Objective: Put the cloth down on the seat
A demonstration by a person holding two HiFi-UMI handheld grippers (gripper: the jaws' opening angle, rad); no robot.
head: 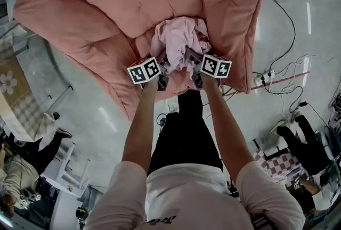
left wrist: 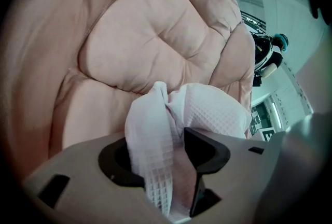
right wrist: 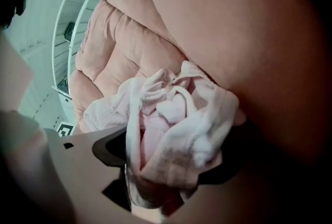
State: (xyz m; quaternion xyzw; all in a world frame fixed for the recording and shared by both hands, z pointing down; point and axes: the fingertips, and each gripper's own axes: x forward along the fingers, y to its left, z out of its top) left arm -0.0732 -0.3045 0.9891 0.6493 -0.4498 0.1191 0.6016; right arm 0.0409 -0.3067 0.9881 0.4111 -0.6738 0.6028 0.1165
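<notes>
Cloth (head: 180, 37) bunched on seat (head: 96, 5), long axis up-down in head view

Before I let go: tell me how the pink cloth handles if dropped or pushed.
Probably floppy: the cloth bunches in loose, drooping folds. Likely light and not slippery, given its waffle weave, so it should stay put on the cushion.

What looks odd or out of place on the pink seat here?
The cloth lies crumpled in a heap on the pink seat, not spread flat; folds sit between the open jaws of the left gripper and the right gripper.
</notes>
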